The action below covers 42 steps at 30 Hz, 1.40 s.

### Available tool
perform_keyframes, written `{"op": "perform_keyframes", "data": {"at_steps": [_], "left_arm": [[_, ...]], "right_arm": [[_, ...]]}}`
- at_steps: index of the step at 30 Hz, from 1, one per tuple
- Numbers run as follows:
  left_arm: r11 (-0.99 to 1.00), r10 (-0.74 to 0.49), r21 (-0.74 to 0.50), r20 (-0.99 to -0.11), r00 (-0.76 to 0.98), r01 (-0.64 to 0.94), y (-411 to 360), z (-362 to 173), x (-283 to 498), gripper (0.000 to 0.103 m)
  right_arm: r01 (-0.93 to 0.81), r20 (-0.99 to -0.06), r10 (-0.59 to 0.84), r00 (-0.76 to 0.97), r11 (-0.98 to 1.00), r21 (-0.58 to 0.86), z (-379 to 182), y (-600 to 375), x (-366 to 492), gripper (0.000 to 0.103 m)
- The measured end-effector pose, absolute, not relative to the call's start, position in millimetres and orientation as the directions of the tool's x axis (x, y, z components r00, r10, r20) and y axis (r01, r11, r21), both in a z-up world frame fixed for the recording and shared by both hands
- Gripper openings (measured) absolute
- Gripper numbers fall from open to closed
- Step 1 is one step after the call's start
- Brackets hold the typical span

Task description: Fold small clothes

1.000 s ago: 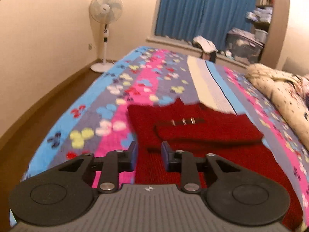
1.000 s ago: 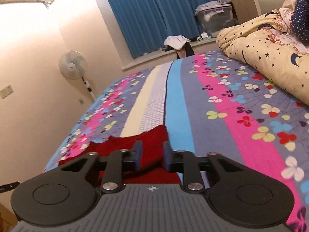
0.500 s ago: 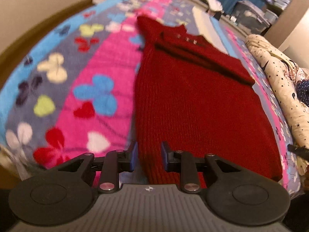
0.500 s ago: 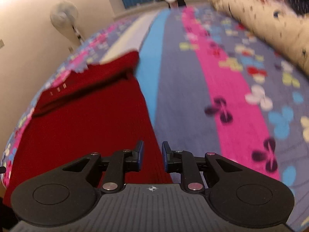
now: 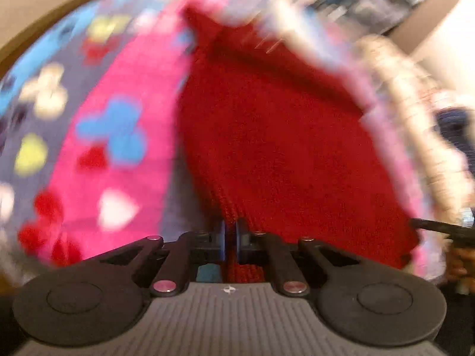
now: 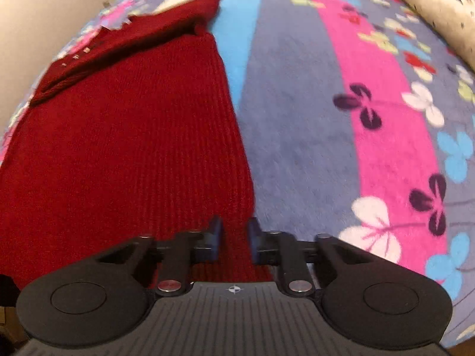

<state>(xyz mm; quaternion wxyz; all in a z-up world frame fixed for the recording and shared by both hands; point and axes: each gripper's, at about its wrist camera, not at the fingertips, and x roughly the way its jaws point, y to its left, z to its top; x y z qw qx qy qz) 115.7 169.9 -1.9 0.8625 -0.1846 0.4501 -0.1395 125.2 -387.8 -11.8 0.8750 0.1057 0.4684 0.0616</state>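
A dark red knitted sweater [image 5: 282, 136] lies flat on the bed, its sleeves folded across the chest at the far end; it also shows in the right wrist view [image 6: 118, 136]. My left gripper [image 5: 230, 238] is shut on the sweater's near left hem corner, and the knit bunches between the pads. My right gripper [image 6: 234, 237] is open with its fingers on either side of the near right hem corner, the knit lying between them. The left wrist view is blurred by motion.
The bed wears a striped blanket [image 6: 341, 112] with a flower print in pink, grey and blue. A cream quilt with stars [image 6: 439, 3] is heaped along the right side. The right gripper's tip [image 5: 439, 228] shows at the far right of the left wrist view.
Both grippers have dropped from above the bed to the sweater's near hem. The left gripper has closed on the left corner. The right gripper's fingers now straddle the right corner.
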Motion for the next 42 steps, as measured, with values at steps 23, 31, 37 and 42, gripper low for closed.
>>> {"op": "perform_keyframes", "data": {"at_steps": [23, 31, 37, 42], "left_arm": [[0.959, -0.274, -0.282, -0.89, 0.364, 0.032, 162.5, -45.7, 123.6, 0.029], [0.964, -0.263, -0.255, -0.87, 0.417, 0.076, 156.2, -33.2, 112.1, 0.012], [0.957, -0.268, -0.287, -0.824, 0.499, 0.04, 163.7, -18.4, 102.3, 0.012], [0.973, -0.223, -0.228, -0.887, 0.404, 0.037, 155.1, -36.6, 109.5, 0.018]], "right_arm": [[0.12, -0.874, 0.103, 0.476, 0.976, 0.181, -27.6, -400.8, 131.0, 0.026], [0.078, -0.852, 0.113, 0.511, 0.981, 0.177, -20.4, -393.9, 127.1, 0.011], [0.064, -0.791, 0.196, 0.579, 0.957, 0.283, -3.8, -404.3, 117.6, 0.007], [0.073, -0.863, 0.14, 0.485, 0.977, 0.2, -22.7, -397.1, 123.6, 0.017]]}}
